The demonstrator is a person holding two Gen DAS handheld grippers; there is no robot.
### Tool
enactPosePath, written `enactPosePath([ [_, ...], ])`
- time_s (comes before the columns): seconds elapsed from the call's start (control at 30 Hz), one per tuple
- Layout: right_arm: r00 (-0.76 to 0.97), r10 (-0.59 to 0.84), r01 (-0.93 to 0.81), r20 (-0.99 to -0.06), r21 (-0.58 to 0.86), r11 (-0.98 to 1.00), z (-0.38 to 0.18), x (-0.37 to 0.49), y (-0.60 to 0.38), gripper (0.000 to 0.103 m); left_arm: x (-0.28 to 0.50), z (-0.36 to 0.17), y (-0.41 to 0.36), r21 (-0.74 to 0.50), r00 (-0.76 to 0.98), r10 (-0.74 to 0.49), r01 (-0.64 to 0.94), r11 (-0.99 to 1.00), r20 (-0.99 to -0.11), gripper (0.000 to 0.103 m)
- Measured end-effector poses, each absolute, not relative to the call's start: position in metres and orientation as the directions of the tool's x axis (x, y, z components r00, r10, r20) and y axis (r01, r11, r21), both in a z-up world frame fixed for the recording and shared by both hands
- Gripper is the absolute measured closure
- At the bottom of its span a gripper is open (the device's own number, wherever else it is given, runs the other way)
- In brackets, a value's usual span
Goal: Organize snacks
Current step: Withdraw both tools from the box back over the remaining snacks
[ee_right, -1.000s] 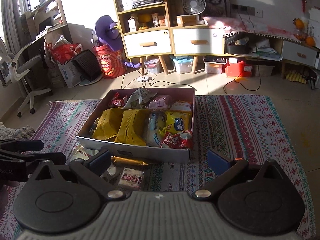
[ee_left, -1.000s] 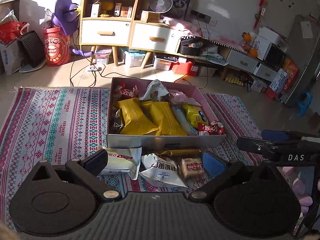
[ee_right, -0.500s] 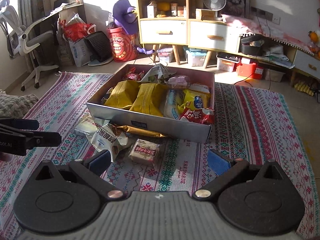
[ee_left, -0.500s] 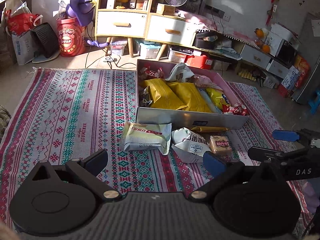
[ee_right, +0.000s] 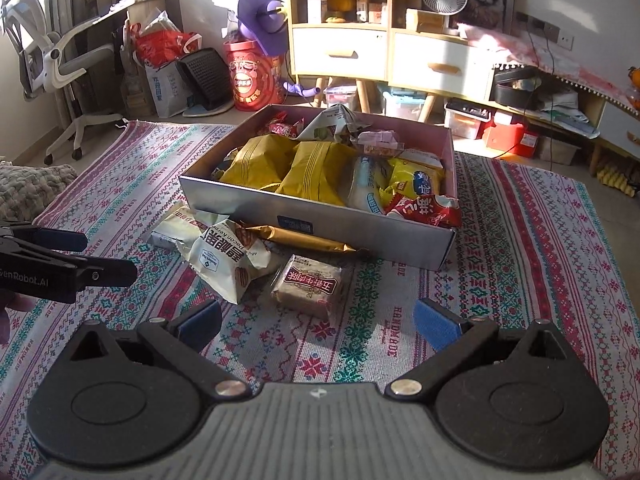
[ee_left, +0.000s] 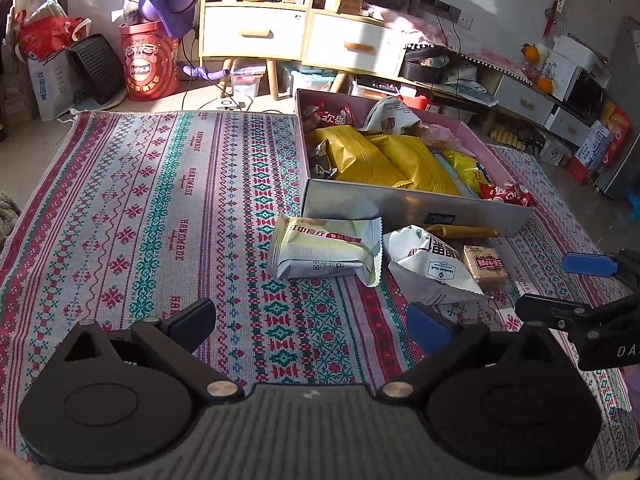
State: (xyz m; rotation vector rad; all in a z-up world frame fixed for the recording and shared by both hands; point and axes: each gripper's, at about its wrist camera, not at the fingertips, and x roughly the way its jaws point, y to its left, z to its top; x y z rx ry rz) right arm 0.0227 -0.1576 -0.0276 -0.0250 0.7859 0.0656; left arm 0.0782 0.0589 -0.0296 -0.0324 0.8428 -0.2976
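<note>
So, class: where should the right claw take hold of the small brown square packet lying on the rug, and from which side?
The brown square packet lies flat and alone on the rug. Probably come from above with the open right claw, pinching its two free side edges; the white bag crowds only its left corner.

The patterned woven rug (ee_left: 168, 208) covers the floor, striped in red, teal and grey with "HANDMADE" woven into it. The open snack box (ee_left: 404, 204) sits right on it, toward the far side. In front of the box's near wall four packets lie loose on the rug: a pale green-white pack (ee_left: 326, 250), a white bag with dark lettering (ee_left: 434, 266) just beside it, a small brown square pack (ee_left: 486, 266), and a gold wrapper (ee_left: 460, 232) tucked against the box wall. The left half of the rug is bare.
</note>
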Motion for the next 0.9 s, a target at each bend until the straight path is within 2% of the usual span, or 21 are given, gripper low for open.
enactPosePath([
  [0.3,0.711,0.021,-0.013,-0.703,0.017,1.0,-0.025,0.027,-0.169,0.001,0.085,-0.02,0.038,-0.193,0.643,-0.354,0.309,0.931,-0.679,0.0],
  [0.5,0.698,0.0,0.022,-0.717,0.021,1.0,-0.027,0.029,-0.179,0.001,0.091,-0.021,0.008,-0.155,0.631,-0.378,0.38,0.912,-0.677,0.001],
  [0.63,0.675,-0.02,0.045,-0.737,0.014,0.999,-0.031,0.032,-0.186,0.003,0.1,-0.026,0.0,-0.173,0.61,-0.389,0.384,0.907,-0.69,0.006],
  [0.9,0.648,-0.005,0.04,-0.762,0.027,0.999,-0.038,0.034,-0.188,0.003,0.114,-0.034,-0.009,-0.246,0.546,-0.415,0.357,0.901,-0.728,0.026],
])
